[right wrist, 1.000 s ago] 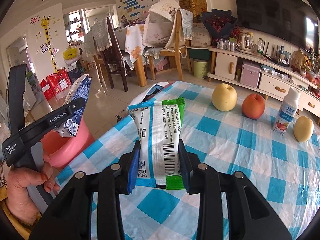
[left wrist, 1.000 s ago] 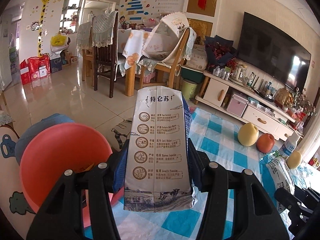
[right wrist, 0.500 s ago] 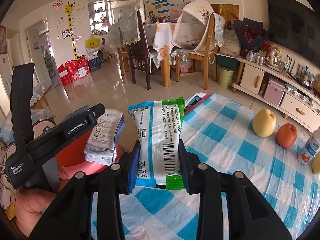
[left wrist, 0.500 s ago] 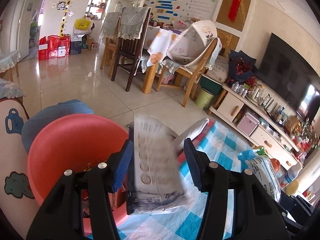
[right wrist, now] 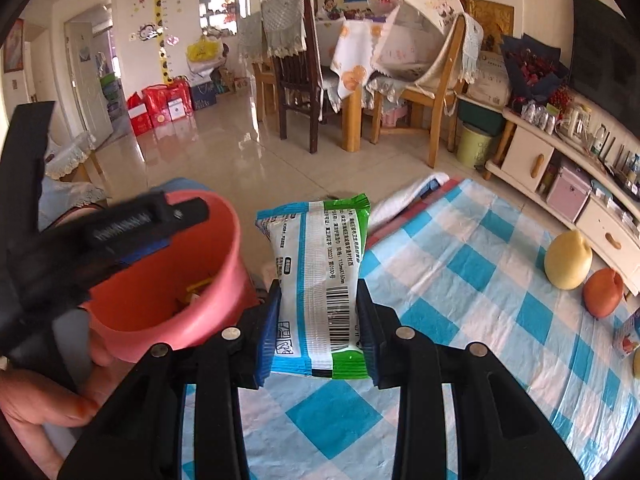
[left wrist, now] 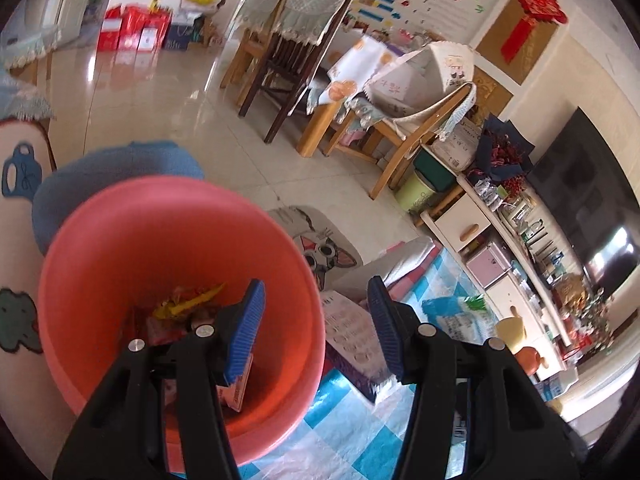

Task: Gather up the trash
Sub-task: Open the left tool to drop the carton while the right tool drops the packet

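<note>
Trash collection over a pink bucket (left wrist: 120,240).
Left gripper (left wrist: 316,328) fingers are spread and empty, a milk carton (left wrist: 352,344) lying at 3 o'clock of the bucket; a snack packet (right wrist: 320,280) is pinched by the right gripper (right wrist: 318,320).

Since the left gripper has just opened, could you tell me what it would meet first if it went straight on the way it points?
Probably the milk carton lying between its open jaws, just outside the pink bucket; the left gripper seems aimed near the bucket's rim, though depth is unclear.
</note>
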`<state>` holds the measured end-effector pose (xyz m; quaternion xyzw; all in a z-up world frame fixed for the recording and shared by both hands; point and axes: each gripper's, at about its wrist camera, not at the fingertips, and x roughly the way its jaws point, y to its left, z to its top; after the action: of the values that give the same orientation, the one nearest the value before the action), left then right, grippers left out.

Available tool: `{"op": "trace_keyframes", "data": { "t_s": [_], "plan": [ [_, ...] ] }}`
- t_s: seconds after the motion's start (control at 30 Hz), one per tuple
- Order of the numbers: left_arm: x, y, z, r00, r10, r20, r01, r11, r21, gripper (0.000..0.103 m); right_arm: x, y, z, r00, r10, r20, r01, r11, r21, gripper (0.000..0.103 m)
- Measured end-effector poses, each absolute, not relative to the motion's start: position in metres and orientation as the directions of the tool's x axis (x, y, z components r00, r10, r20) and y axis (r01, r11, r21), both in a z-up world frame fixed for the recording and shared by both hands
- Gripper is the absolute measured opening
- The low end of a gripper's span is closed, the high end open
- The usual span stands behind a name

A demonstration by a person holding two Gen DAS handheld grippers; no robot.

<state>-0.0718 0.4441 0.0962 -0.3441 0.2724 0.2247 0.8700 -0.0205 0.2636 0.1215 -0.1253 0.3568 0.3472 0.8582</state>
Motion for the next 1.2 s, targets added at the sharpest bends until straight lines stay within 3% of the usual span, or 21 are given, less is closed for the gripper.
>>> {"op": "trace_keyframes", "data": {
  "t_s": [0.27,0.73,1.13,1.2],
  "plan": [
    [-0.074,0.458,0.081,0.746,0.159,-0.647,-0.59,0.608,-0.531,0.054,-0.005,0.258,0.095,0.467,0.496,-0.732,-0.667,0.741,0.077,0.037],
    [-0.107,0.485,0.099,0.751,0.328,-0.574,-0.653,0.502,-0.567,0.056,-0.036,0.318,0.112,0.357,0.648,-0.673,-0.819,0.564,0.109,0.037],
    [-0.115,0.508,0.103,0.748,0.353,-0.562,-0.661,0.475,-0.581,0.059,-0.043,0.371,0.094,0.274,0.674,-0.686,-0.865,0.485,0.13,0.038],
    [-0.115,0.509,0.103,0.745,0.357,-0.563,-0.664,0.477,-0.576,0.064,-0.042,0.375,0.093,0.257,0.685,-0.681,-0.869,0.472,0.147,0.039]
  ]
}}
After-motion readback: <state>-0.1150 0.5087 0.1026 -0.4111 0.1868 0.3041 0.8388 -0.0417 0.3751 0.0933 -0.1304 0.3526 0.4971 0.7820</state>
